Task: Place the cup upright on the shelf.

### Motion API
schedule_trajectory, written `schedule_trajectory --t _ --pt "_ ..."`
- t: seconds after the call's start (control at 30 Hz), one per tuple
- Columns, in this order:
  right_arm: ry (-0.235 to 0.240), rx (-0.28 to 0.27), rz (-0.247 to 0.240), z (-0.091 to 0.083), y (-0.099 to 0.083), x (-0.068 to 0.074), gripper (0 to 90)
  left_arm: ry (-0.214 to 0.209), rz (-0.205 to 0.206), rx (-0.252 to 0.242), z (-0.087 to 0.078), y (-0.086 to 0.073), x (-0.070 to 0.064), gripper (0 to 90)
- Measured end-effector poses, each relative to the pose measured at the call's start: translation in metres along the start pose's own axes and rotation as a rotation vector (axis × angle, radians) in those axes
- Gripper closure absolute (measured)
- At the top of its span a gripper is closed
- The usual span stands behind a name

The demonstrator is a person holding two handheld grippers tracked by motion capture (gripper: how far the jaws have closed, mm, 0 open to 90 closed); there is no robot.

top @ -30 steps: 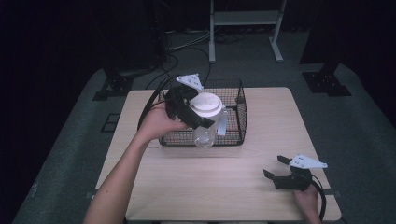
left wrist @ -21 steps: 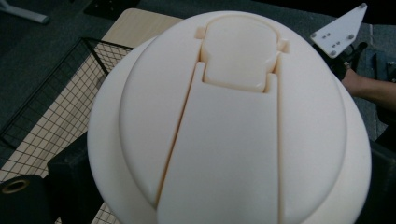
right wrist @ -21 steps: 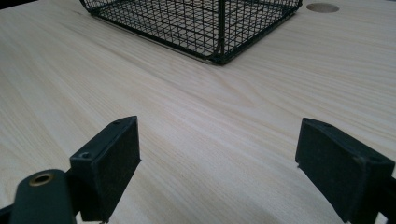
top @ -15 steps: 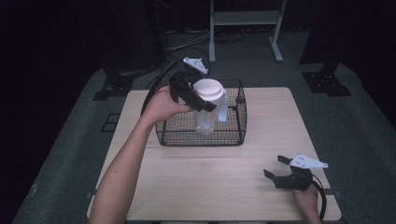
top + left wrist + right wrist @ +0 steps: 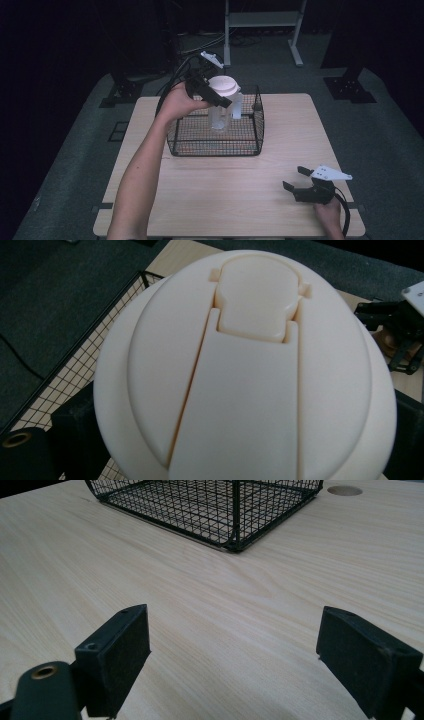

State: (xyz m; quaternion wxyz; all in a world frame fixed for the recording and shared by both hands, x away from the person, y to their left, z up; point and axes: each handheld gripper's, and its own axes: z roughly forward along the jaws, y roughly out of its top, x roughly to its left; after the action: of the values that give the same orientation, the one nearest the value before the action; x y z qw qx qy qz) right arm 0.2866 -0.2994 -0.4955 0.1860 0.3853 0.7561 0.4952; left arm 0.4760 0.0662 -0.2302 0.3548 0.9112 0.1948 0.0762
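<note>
Black jaws of your left gripper (image 5: 216,95) clamp the clear bottle (image 5: 220,114) just under its white lid (image 5: 223,86), one jaw crossing the front of the neck in the high view. You hold the bottle upright and lifted, its lower body down between the walls of the black wire basket (image 5: 216,145) and its lid above the rim; whether its base touches the basket floor cannot be told. In the left gripper view the cream flip-top lid (image 5: 250,370) sits right against the camera, with basket mesh at the lower left. A second pale, upright thing (image 5: 237,105) stands just beside the bottle inside the basket, too small to identify.

Your right gripper (image 5: 303,184) has its jaws spread wide with nothing between them, low over the bare pale-wood worktop (image 5: 225,190) near its front right corner, well apart from the basket. In the right gripper view those jaws frame plain wood grain, with a basket corner (image 5: 235,545) farther off.
</note>
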Motion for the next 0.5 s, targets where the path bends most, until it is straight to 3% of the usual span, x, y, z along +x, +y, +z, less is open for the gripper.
schedule_trajectory --t 0.2,0.3,0.37,0.5 --pt "0.002 -0.004 0.004 0.000 0.000 0.000 12.9 0.020 -0.021 0.014 0.010 -0.003 0.009 5.3" --pt "0.002 -0.006 -0.002 0.000 0.000 -0.001 12.9 0.035 -0.038 -0.001 0.016 -0.006 0.014 5.3" --pt "0.003 -0.007 -0.001 0.000 0.000 -0.001 12.9 0.061 -0.047 -0.001 0.022 -0.008 0.017 5.3" --pt "0.003 -0.009 -0.001 0.000 0.000 -0.001 12.9 0.063 -0.067 -0.005 0.028 -0.012 0.022 5.3"
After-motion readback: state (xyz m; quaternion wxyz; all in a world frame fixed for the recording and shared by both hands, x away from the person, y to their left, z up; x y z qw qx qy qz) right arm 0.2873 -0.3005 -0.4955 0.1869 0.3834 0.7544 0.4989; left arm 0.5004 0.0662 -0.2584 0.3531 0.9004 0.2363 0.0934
